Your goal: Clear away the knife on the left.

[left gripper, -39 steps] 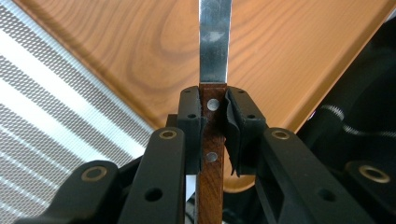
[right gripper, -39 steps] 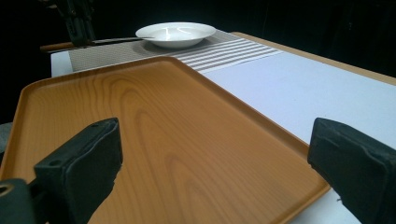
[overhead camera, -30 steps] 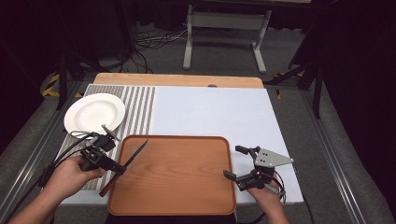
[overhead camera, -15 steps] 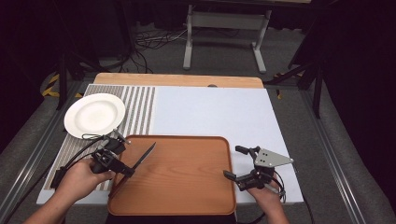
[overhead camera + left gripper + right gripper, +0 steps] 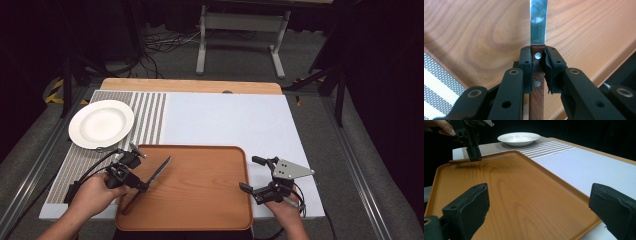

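A knife with a brown wooden handle and a steel blade point(image 5: 160, 169) lies level and low over the left part of the orange wooden tray point(image 5: 200, 200). My left gripper point(image 5: 141, 186) is shut on its handle just behind the blade point(image 5: 538, 22), both pads pressed against the riveted wood point(image 5: 537, 82). The handle's end reaches back over the tray's left rim. In the right gripper view the knife point(image 5: 496, 158) hangs from the left gripper point(image 5: 474, 155) at the far rim. At the tray's right edge, my right gripper point(image 5: 248, 173) is open with nothing between its jaws point(image 5: 539, 195).
A white plate point(image 5: 101, 123) sits on a grey striped placemat point(image 5: 150, 115) at the far left. A white mat point(image 5: 225, 120) covers the table behind the tray. The table's front edge runs just under the tray. Dark floor, cables and a stand lie beyond.
My left gripper has carried the knife to the right and lower, from the tray's left rim to over its left part. The right gripper has kept still.
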Tool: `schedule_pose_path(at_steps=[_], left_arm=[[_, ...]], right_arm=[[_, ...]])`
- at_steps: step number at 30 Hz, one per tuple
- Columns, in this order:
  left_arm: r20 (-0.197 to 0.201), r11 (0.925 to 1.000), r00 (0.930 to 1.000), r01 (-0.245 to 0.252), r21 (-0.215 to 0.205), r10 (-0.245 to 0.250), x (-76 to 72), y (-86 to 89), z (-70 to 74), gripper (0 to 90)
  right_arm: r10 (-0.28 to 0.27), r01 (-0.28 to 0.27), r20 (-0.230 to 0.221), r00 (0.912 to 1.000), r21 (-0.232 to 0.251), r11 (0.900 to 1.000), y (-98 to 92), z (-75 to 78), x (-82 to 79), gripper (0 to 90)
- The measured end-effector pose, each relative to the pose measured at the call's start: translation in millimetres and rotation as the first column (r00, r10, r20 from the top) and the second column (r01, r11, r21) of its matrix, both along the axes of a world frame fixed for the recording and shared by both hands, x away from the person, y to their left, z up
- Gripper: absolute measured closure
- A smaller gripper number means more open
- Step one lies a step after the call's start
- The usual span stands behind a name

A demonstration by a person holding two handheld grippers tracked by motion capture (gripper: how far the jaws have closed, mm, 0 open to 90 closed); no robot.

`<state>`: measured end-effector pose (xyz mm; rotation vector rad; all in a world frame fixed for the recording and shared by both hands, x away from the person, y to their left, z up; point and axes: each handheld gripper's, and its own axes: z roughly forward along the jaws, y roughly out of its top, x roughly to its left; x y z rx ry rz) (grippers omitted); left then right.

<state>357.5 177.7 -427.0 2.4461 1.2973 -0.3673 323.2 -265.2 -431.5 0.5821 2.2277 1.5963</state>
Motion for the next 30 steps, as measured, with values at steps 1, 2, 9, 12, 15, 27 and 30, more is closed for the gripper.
schedule_pose_path(at_steps=[1,2,9,12,15,27,30], left_arm=[[0.000,1.0000,1.0000,0.000,0.000,0.000,0.0,0.0,0.0,77.8],[-0.007,1.0000,1.0000,0.001,0.002,-0.001,0.6,-0.2,-1.6,77.9],[-0.018,0.9997,0.9998,-0.003,0.025,0.003,2.5,-2.8,-7.2,77.8],[-0.034,0.9992,0.9994,0.001,0.041,0.000,2.8,-4.7,-9.8,77.8],[-0.040,0.9989,0.9992,0.004,0.047,-0.002,2.8,-6.3,-11.7,77.8],[-0.036,0.9975,0.9993,0.007,0.070,-0.005,3.4,-8.6,-12.6,77.7],[-0.038,0.9974,0.9992,0.009,0.071,-0.006,3.6,-8.0,-13.1,77.5]], right_arm=[[0.000,0.000,0.000,1.0000,0.001,1.000,-0.1,0.0,0.0,3.9],[0.000,0.000,0.000,1.0000,0.002,1.000,-0.2,-0.1,0.2,3.9],[0.002,-0.002,-0.001,1.0000,-0.003,1.000,0.2,-0.3,0.3,3.9],[0.000,0.000,-0.001,1.0000,0.001,1.000,-0.2,-0.4,0.4,3.9],[0.001,-0.001,0.000,1.0000,0.001,1.000,-0.1,-0.2,0.4,3.9],[0.003,-0.003,-0.004,1.0000,0.003,1.000,-0.5,-0.2,0.6,3.8],[0.004,-0.004,-0.004,1.0000,0.003,1.000,-0.4,-0.3,0.6,3.8]])
